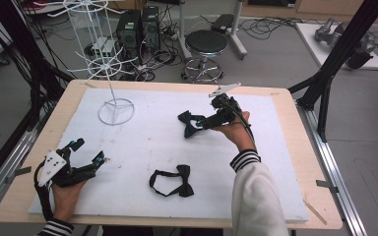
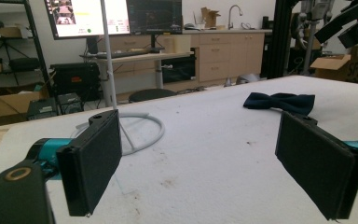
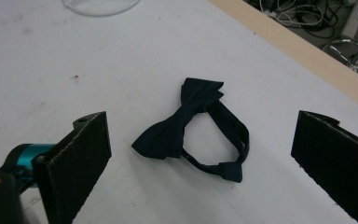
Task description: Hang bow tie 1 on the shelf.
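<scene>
Black padded jaws of the right gripper were seen spread wide in the right gripper view, with nothing held between them; a dark bow tie lay flat on the white mat between and just beyond them, untouched, its strap looped beside it. From the high view, that gripper was seen raised over the far bow tie, at the right of the mat's middle. The left gripper was rested at the near left of the mat, its jaws likewise wide apart and empty. A second bow tie lay near the front edge, well apart from both grippers. The mat was laid on a wooden table. A white wire stand stood at the far left. Beyond the table, a stool and cables on the floor were seen. In the left gripper view, monitors and cabinets were shown.
</scene>
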A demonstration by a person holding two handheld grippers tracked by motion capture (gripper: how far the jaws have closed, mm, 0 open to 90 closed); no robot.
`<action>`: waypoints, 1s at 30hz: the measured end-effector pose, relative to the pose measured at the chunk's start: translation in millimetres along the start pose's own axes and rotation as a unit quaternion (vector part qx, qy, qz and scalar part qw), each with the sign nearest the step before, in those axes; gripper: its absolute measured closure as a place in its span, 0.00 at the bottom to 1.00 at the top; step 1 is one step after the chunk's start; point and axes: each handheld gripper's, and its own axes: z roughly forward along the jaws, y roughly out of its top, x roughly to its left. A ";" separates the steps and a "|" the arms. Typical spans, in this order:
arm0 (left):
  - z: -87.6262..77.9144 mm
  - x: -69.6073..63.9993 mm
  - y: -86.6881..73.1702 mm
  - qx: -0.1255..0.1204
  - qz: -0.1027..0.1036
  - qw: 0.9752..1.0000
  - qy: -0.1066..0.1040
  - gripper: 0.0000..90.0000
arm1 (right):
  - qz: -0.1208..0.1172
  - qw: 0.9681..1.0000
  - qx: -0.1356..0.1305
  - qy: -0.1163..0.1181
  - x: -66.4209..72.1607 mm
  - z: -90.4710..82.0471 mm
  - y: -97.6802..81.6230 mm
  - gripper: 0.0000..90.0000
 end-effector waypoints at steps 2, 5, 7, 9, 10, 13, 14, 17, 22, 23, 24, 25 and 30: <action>0.0 -0.1 0.0 0.000 0.000 1.000 0.000 0.17 | -0.005 1.000 0.012 -0.003 0.5 3.5 2.4 0.04; 0.0 -0.1 0.0 0.000 0.000 1.000 0.000 0.17 | -0.006 1.000 0.018 -0.002 1.1 8.8 4.8 0.04; 0.0 -0.1 0.0 0.000 0.000 1.000 0.000 0.17 | -0.005 1.000 0.026 -0.001 1.8 13.2 5.7 0.04; 0.0 0.0 -0.1 -0.001 0.000 1.000 0.000 0.17 | -0.006 0.999 0.033 -0.001 2.6 17.4 6.1 0.04; -0.1 0.1 0.0 0.000 0.000 1.000 0.000 0.17 | -0.007 0.999 0.036 -0.001 3.2 19.5 6.2 0.04; 0.1 0.0 -0.1 -0.002 -0.002 1.000 0.000 0.17 | -0.007 0.999 0.046 -0.003 4.1 25.6 6.0 0.05; 0.0 0.2 -0.1 -0.001 -0.001 1.000 0.000 0.17 | -0.004 0.999 0.051 -0.001 4.4 27.1 5.8 0.05; 0.1 0.0 0.0 -0.001 -0.002 1.000 0.000 0.17 | 0.002 0.998 0.057 -0.008 4.0 31.7 5.3 0.05; 0.1 -0.1 -0.1 -0.002 -0.002 1.000 0.000 0.17 | 0.007 0.997 0.071 -0.018 2.3 39.2 3.9 0.05; 0.0 0.1 -0.1 0.000 -0.001 1.000 0.000 0.17 | 0.013 0.997 0.074 -0.014 1.8 41.2 3.2 0.05; 0.0 0.1 -0.1 0.000 -0.001 1.000 0.000 0.17 | 0.013 0.997 0.074 -0.014 1.8 41.2 3.2 0.05; 0.0 0.1 0.0 0.000 -0.001 1.000 0.000 0.17 | 0.017 0.997 0.075 -0.011 1.7 44.2 2.7 0.05; 0.1 0.0 -0.1 -0.001 -0.002 1.000 0.000 0.17 | 0.022 0.996 0.086 -0.001 4.2 51.8 2.1 0.07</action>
